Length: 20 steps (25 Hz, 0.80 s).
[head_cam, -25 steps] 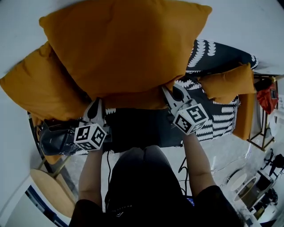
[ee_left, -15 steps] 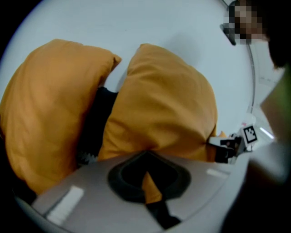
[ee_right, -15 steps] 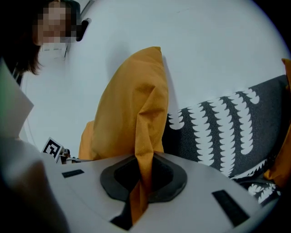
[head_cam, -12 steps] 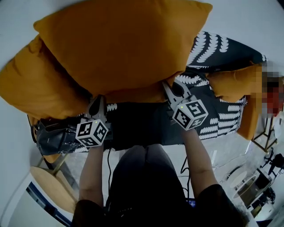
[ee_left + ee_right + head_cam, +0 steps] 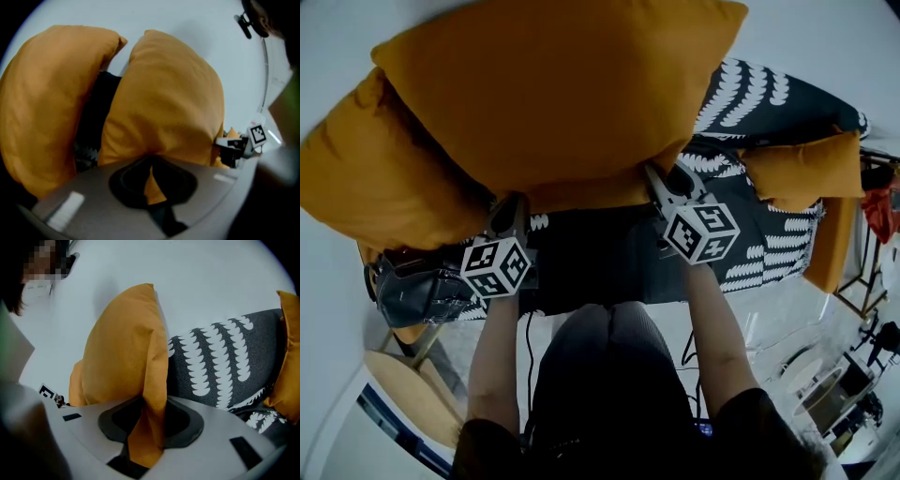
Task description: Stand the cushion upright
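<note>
The big orange cushion (image 5: 553, 84) stands on its lower edge on the sofa, leaning back against the white wall. My left gripper (image 5: 508, 208) is shut on that edge's left part; in the left gripper view the cushion (image 5: 164, 103) rises above the left gripper (image 5: 151, 180), with a fold of orange fabric pinched in it. My right gripper (image 5: 661, 183) is at the edge's right part. Its jaws have just been opening. In the right gripper view the cushion's (image 5: 122, 357) seam hangs loose in the right gripper (image 5: 147, 427), with a dark gap beside it.
A second orange cushion (image 5: 375, 178) leans at the left, touching the first. A black-and-white patterned cushion (image 5: 750, 103) and a smaller orange cushion (image 5: 797, 169) lie to the right. The dark sofa seat (image 5: 591, 262) is below the grippers. A black bag (image 5: 412, 291) and a round wooden stool (image 5: 403, 394) are at the left.
Both grippers have sunk toward the sofa seat with the cushion's lower edge. The cushion has settled further back against the wall.
</note>
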Available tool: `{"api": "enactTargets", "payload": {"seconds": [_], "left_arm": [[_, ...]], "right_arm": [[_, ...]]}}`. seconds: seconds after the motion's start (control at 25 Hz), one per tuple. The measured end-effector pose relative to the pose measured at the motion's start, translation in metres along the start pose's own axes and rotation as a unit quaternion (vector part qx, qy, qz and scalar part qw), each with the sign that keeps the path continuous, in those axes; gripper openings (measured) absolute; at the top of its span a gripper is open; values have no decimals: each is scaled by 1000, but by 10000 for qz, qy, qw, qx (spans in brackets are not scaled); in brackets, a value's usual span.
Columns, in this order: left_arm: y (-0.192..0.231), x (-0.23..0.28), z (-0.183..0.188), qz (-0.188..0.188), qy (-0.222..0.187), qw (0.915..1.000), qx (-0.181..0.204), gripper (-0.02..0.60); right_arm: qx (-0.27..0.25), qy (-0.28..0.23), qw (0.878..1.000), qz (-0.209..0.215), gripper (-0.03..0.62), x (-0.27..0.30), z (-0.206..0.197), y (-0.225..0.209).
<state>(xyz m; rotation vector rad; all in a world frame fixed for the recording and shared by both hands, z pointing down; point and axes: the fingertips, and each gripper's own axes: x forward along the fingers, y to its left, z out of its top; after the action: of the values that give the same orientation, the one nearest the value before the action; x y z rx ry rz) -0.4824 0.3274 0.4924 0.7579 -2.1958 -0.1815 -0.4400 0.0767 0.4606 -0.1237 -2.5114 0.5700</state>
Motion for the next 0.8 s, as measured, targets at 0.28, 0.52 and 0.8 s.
{"api": "enactTargets", "payload": {"seconds": [0.28,0.52,0.8], "left_arm": [[0,-5,-1,-3,32,10000,-93,28],[-19,-13,7,-189,-8,9998,-65,54],[-37,-36,27,-323,-164,9993,51,52]], "right_arm": [[71,186,9988,-452,192,-7,-4,-5],[280,65,9973,-675,229,-32,3,-9],[378,22,9962,-789,205,-67,7,5]]}}
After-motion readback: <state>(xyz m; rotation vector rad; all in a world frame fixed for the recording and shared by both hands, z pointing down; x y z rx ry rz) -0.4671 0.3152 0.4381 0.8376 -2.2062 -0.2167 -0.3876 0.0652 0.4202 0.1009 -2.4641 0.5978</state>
